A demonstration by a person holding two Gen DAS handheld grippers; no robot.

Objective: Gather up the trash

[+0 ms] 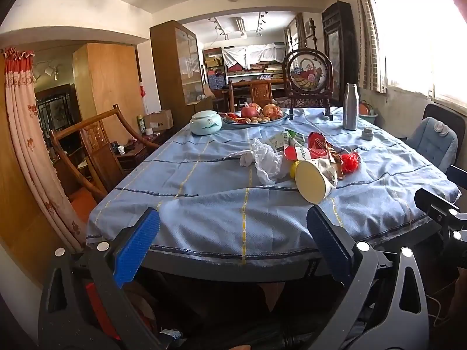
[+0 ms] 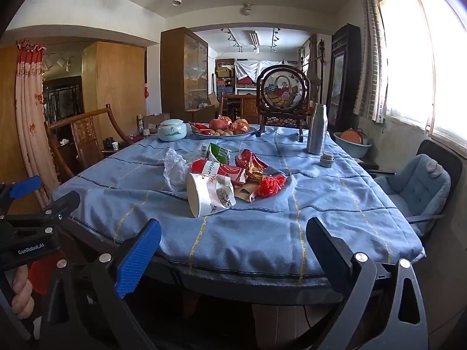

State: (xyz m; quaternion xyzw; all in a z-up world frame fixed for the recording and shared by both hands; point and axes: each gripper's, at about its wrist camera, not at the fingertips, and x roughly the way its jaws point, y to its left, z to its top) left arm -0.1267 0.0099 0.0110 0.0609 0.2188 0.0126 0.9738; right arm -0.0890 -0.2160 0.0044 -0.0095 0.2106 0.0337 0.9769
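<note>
A pile of trash lies mid-table on the blue cloth [image 1: 204, 204]: a tipped paper cup [image 1: 313, 180] [image 2: 208, 194], crumpled clear plastic [image 1: 264, 160] [image 2: 174, 169], a red-white wrapper [image 1: 305, 153] [image 2: 221, 170], a green carton [image 2: 218, 153], a red snack bag [image 2: 251, 163] and a red tassel [image 1: 349, 162] [image 2: 271, 185]. My left gripper [image 1: 233, 245] is open and empty before the table's near edge. My right gripper [image 2: 233, 250] is open and empty, beside it. The left gripper's body shows in the right wrist view [image 2: 32, 233].
At the table's far end stand a pale lidded jar [image 1: 205, 122], a fruit plate [image 1: 254, 115], a metal bottle [image 1: 351, 106], its small cap [image 1: 367, 133] and a framed round screen [image 1: 308, 77]. Wooden chair [image 1: 96, 145] left, cushioned chair [image 2: 420, 186] right.
</note>
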